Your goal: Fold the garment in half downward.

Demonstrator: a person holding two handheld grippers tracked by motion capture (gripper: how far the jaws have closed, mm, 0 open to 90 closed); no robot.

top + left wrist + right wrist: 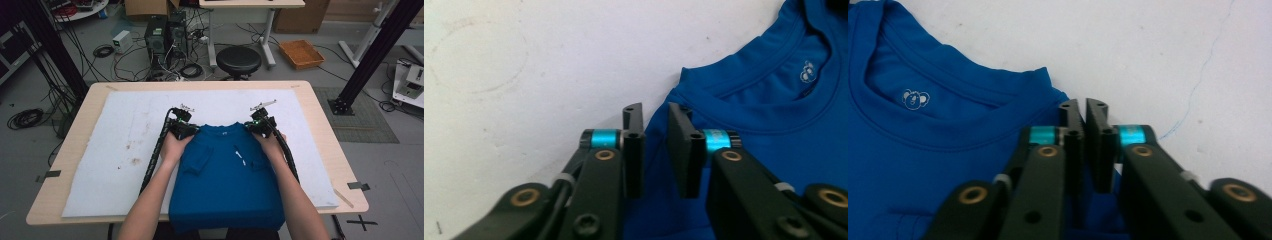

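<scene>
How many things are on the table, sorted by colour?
Blue: 1, the shirt
White: 1, the mat under it
Black: 2, the left gripper and the right gripper, each at a shoulder of the shirt
Total: 4
</scene>
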